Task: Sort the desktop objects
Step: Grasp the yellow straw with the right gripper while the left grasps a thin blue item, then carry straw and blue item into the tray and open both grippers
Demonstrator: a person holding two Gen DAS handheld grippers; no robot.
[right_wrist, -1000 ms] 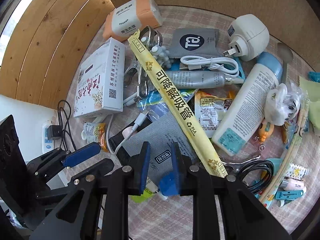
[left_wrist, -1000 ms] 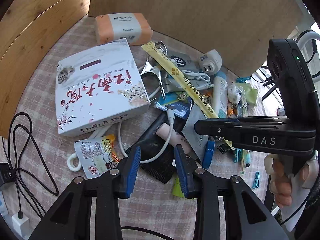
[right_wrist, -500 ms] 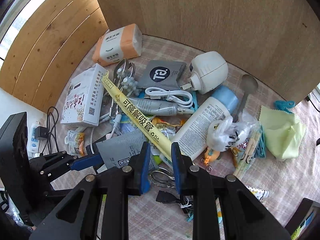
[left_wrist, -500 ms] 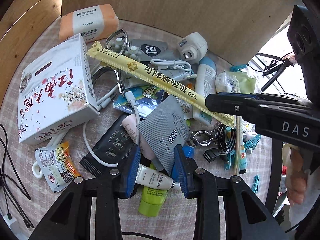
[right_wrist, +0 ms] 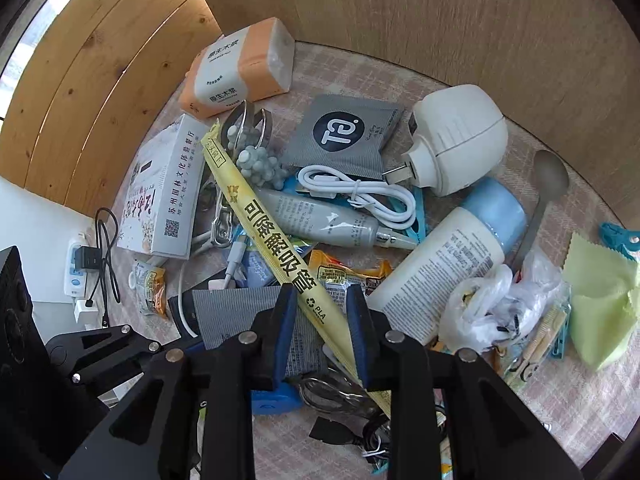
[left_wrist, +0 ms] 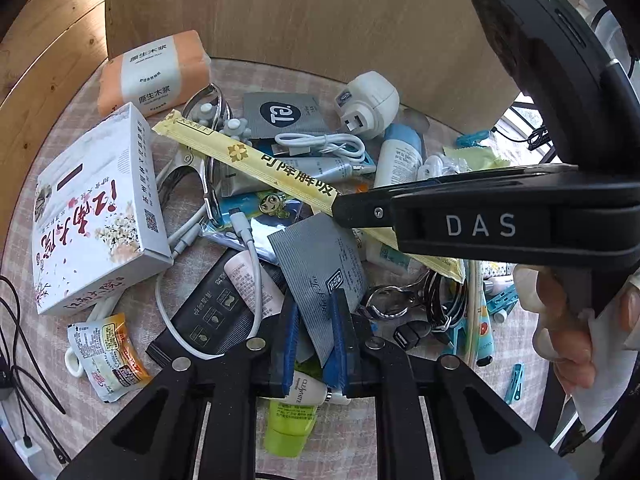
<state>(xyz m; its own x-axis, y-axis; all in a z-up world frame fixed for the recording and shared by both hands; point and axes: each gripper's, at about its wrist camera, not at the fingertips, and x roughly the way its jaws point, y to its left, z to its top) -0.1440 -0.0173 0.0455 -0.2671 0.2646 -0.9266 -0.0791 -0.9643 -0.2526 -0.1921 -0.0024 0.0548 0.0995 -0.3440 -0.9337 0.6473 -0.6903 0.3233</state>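
Two hand-held grippers hang low over a heap of small items on a desk (right_wrist: 344, 68) covered in pink checked cloth. The left hand-held gripper (left_wrist: 314, 338) has its blue pads parted on either side of a grey ribbed sachet (left_wrist: 320, 264), whose lower corner lies in the gap; whether the pads touch it cannot be told from this angle. Just under that gripper lie a white cream tube (left_wrist: 308, 390) and a green tube (left_wrist: 290, 426).

The right hand-held gripper (right_wrist: 320, 334) is released, its pads spread to each side of a long yellow straw wrapper (right_wrist: 272, 240) that runs diagonally away from it across the pile; the wrapper sits between the pads without being pinched.

Ahead of the right gripper lie a white lotion bottle with a blue cap (right_wrist: 452, 264), a coiled white USB cable (right_wrist: 360, 194) and a white plug adapter (right_wrist: 456, 140). Farther ahead and to its left rest an orange tissue pack (right_wrist: 236, 68) and a white floral box (right_wrist: 164, 196). To its right sit a crumpled plastic bag (right_wrist: 496, 304) and a pale green cloth (right_wrist: 604, 300).
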